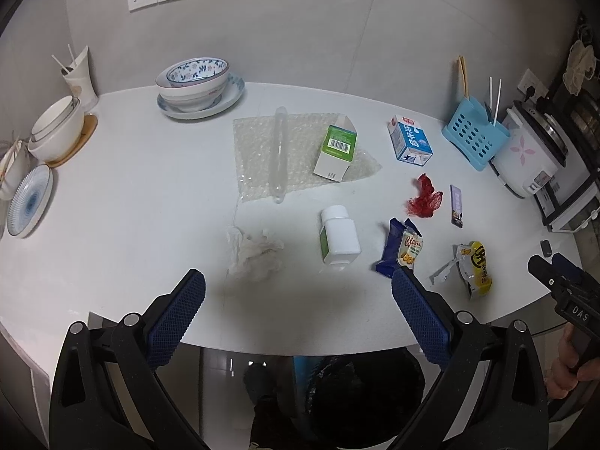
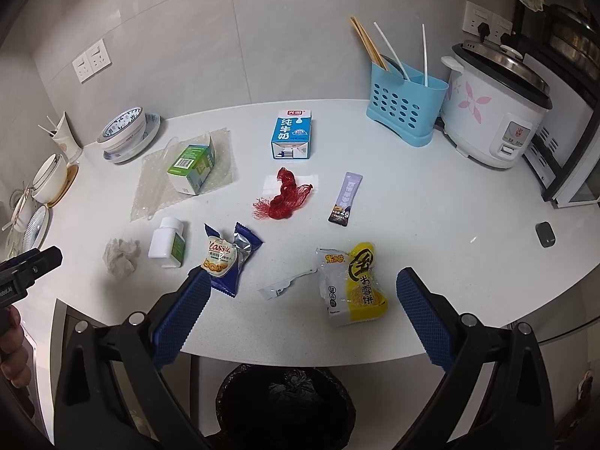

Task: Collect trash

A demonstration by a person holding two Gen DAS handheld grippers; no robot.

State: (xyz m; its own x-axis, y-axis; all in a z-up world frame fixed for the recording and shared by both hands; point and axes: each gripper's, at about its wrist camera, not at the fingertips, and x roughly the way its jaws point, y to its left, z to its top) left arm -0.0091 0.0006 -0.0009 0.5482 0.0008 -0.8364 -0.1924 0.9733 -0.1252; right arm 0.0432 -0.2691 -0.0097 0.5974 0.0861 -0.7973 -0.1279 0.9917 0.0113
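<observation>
Trash lies scattered on the white counter [image 2: 431,202]: a crumpled tissue [image 1: 255,251], a white pill bottle [image 1: 339,236], a blue snack wrapper [image 2: 227,257], a yellow rice-cracker bag [image 2: 354,285], a torn strip [image 2: 287,285], red mesh netting [image 2: 285,195], a purple sachet [image 2: 347,198], a blue milk carton [image 2: 292,135], a green box [image 1: 335,148] on bubble wrap [image 1: 262,150]. A black-lined bin [image 2: 285,401] stands below the counter's front edge. My left gripper [image 1: 298,287] is open over the front edge, near the tissue and bottle. My right gripper [image 2: 303,288] is open just before the yellow bag.
Stacked bowls and plates [image 1: 198,86] sit at the back left, more dishes [image 1: 56,127] along the left edge. A blue utensil caddy [image 2: 405,101] and a rice cooker [image 2: 495,108] stand at the back right. A small dark object [image 2: 545,234] lies at the right.
</observation>
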